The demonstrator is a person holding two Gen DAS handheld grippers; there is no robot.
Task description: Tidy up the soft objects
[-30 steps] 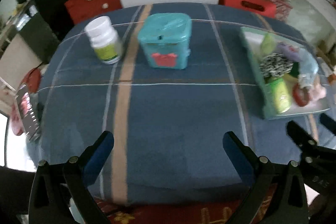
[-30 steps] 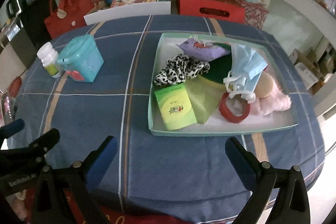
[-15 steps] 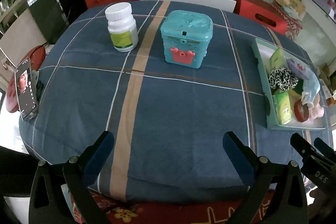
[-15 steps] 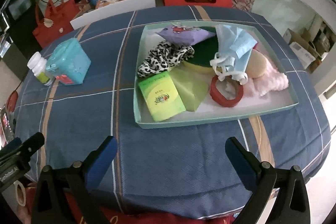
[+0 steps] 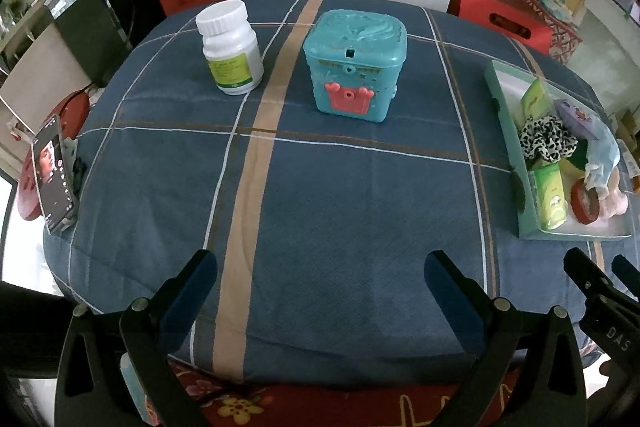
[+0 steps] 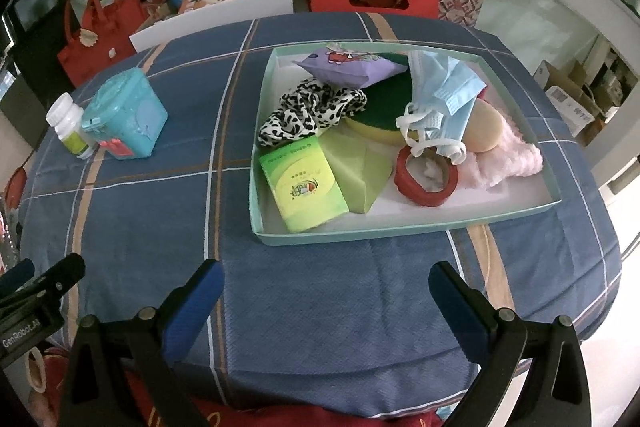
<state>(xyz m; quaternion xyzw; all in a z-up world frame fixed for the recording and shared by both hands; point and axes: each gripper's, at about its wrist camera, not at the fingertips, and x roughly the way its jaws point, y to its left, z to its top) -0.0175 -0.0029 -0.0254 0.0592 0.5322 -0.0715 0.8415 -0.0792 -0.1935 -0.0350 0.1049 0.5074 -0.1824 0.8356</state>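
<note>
Both grippers released over the near table edge.
My left gripper (image 5: 320, 267) and right gripper (image 6: 326, 277) gape empty; the tray (image 6: 360, 235) of soft things lies just beyond the right.

Left wrist view from the near table edge, facing far toward the teal box (image 5: 355, 63), right wrist view beside it, nearer the tray (image 6: 404, 234), both sharing box, tray, blue tablecloth (image 5: 340, 195)

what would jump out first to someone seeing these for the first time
The pale teal tray crammed with soft things, a leopard-print scrunchie and a blue face mask among them. Left of it on the blue plaid tablecloth stand a teal plastic box and a white pill bottle.
</note>
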